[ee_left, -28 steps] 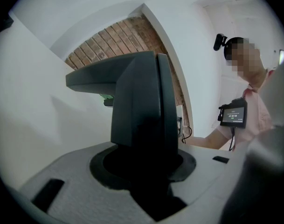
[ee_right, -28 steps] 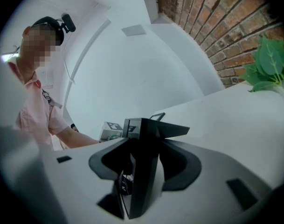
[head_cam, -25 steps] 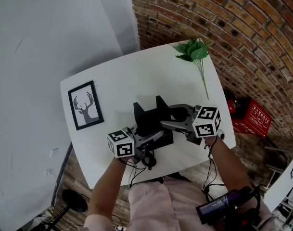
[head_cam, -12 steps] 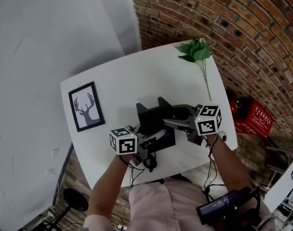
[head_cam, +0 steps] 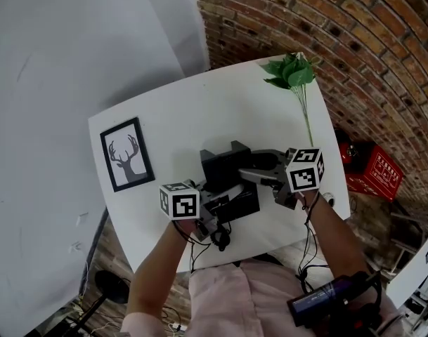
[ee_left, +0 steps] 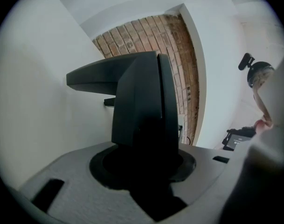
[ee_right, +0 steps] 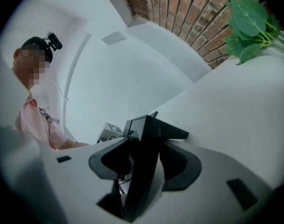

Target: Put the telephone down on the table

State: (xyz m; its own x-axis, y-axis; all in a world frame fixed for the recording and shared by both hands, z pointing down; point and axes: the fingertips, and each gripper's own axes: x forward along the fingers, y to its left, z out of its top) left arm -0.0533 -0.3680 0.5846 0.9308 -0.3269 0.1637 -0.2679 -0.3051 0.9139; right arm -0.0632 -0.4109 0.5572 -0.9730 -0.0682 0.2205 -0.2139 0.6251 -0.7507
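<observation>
The black telephone (head_cam: pixel 226 177) sits between my two grippers over the near middle of the white table (head_cam: pixel 199 111). My left gripper (head_cam: pixel 217 201) is shut on its near left side, and my right gripper (head_cam: pixel 254 175) is shut on its right side. In the left gripper view the telephone (ee_left: pixel 142 101) stands dark and upright in the left gripper (ee_left: pixel 146 171). In the right gripper view a thin black edge of the telephone (ee_right: pixel 148 139) runs through the right gripper (ee_right: pixel 137 171), close over the tabletop. Whether it touches the table I cannot tell.
A framed deer picture (head_cam: pixel 124 154) lies at the table's left. A green leafy sprig (head_cam: pixel 292 72) lies at the far right corner, also in the right gripper view (ee_right: pixel 249 24). A red crate (head_cam: pixel 374 174) stands on the floor by the brick wall.
Both grippers have rolled a little with the telephone held between them. The right one has sunk slightly toward the table.
</observation>
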